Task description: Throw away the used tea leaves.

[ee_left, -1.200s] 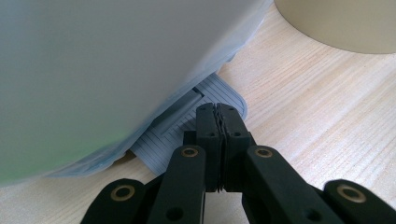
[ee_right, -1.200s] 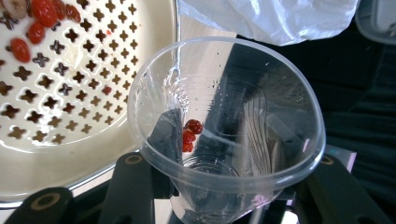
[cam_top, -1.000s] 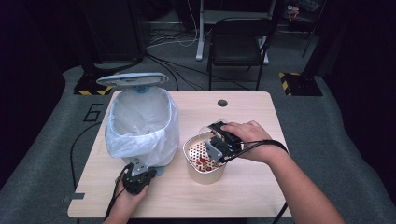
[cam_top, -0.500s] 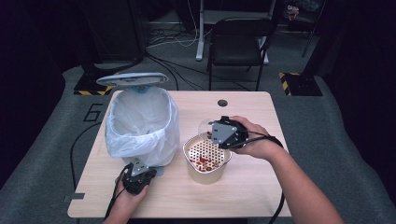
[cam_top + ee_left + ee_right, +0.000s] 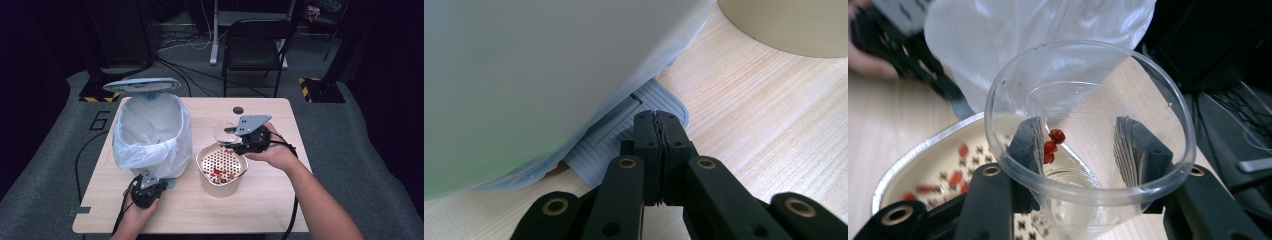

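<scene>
My right gripper point(image 5: 235, 136) is grasping a clear thin plastic cup point(image 5: 1088, 135) by its wall, above the far rim of the beige perforated strainer bowl point(image 5: 221, 167) near the table's middle. It is light and crushable, so I squeeze gently; some red berries point(image 5: 1052, 144) cling inside. My left gripper point(image 5: 659, 131) is clenched, pressing the grey ribbed pedal point(image 5: 621, 135) of the bag-lined bin point(image 5: 150, 131) near the front edge.

A clear cup point(image 5: 1088, 145) was seen with red bits point(image 5: 1052, 144) clinging inside. A cream strainer point(image 5: 222, 169) dotted with holes carried more red pieces. A white bag point(image 5: 150, 135) lined the bin, whose grey ribbed pedal point(image 5: 634, 130) was pressed by black jaws. The table point(image 5: 260, 200) was pale wood-grained.
</scene>
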Tool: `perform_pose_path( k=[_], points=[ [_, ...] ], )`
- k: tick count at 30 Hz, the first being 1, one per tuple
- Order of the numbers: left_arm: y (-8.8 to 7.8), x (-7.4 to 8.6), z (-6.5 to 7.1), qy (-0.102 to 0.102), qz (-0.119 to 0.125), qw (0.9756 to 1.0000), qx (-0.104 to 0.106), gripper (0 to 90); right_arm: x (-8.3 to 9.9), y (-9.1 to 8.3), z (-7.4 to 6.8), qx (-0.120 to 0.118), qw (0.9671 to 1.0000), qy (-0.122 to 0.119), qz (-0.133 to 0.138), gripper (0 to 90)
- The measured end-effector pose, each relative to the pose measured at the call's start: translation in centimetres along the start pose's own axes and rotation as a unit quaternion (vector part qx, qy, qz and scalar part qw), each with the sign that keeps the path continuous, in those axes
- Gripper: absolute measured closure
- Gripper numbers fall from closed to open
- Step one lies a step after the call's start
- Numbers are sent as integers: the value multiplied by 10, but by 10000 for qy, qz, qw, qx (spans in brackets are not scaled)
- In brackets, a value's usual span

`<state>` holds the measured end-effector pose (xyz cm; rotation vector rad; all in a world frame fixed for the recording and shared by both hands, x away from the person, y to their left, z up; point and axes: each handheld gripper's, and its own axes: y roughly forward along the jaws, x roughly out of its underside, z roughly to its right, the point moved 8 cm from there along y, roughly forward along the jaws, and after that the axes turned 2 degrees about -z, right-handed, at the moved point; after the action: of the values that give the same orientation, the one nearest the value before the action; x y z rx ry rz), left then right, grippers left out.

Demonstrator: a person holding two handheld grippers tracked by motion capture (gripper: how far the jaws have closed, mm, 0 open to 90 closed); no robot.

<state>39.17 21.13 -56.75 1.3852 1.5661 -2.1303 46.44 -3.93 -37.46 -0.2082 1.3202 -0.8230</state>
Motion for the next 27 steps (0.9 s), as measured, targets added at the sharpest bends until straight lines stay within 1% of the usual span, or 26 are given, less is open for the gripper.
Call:
perform_pose_path(
  k=[1, 2, 3, 5, 7, 8, 9, 10, 12, 15, 16, 18, 19, 20, 21, 23, 25, 26, 27],
  points=[
    [0, 0, 0, 1, 2, 10000, 1, 885, -3, -1, 1, -90, 9996, 237, 143, 544],
    [0, 0, 0, 1, 2, 10000, 1, 885, -3, -1, 1, -90, 9996, 237, 143, 544],
    [0, 0, 0, -7, -14, 10000, -2, 884, -5, -2, 2, -186, 9985, 438, 255, 545],
    [0, 0, 0, -3, 2, 10000, 1, 884, -7, -3, 3, -323, 9963, 711, 370, 544],
    [0, 0, 0, -1, -3, 10000, 0, 884, -9, -4, 4, -425, 9932, 987, 442, 543],
    [0, 0, 0, 0, -5, 10000, 2, 884, -9, -4, 4, -459, 9920, 1085, 454, 543],
    [0, 0, 0, 0, -5, 10000, 2, 884, -9, -4, 4, -459, 9920, 1085, 454, 543],
    [0, 0, 0, -6, -17, 10000, -1, 885, -11, -4, 6, -474, 9902, 1230, 452, 543],
    [0, 0, 0, 5, -22, 10000, 9, 884, -12, -5, 6, -510, 9898, 1267, 403, 543],
    [0, 0, 0, 5, -24, 10000, 8, 884, -13, -5, 7, -503, 9894, 1305, 382, 543],
    [0, 0, 0, 5, -23, 10000, 9, 884, -16, -5, 6, -556, 9888, 1338, 358, 543],
    [0, 0, 0, 14, -34, 10000, 6, 884, -18, -6, 5, -583, 9886, 1342, 361, 543],
    [0, 0, 0, -8, -16, 10000, 0, 884, -22, -6, 4, -604, 9884, 1360, 308, 543],
    [0, 0, 0, -8, -16, 10000, 0, 885, -22, -6, 4, -604, 9884, 1360, 308, 543],
    [0, 0, 0, 0, -18, 10000, 6, 884, -28, -8, 4, -588, 9895, 1299, 249, 543],
    [0, 0, 0, 0, -20, 10000, 7, 884, -31, -9, 4, -587, 9894, 1305, 249, 543],
    [0, 0, 0, -6, -19, 10000, 0, 884, -40, -11, 4, -584, 9895, 1294, 264, 544],
    [0, 0, 0, -2, -21, 10000, 8, 885, -45, -13, 4, -579, 9899, 1266, 262, 544],
    [0, 0, 0, 4, -25, 10000, 8, 884, -54, -15, 4, -580, 9905, 1214, 278, 544]
  ],
)
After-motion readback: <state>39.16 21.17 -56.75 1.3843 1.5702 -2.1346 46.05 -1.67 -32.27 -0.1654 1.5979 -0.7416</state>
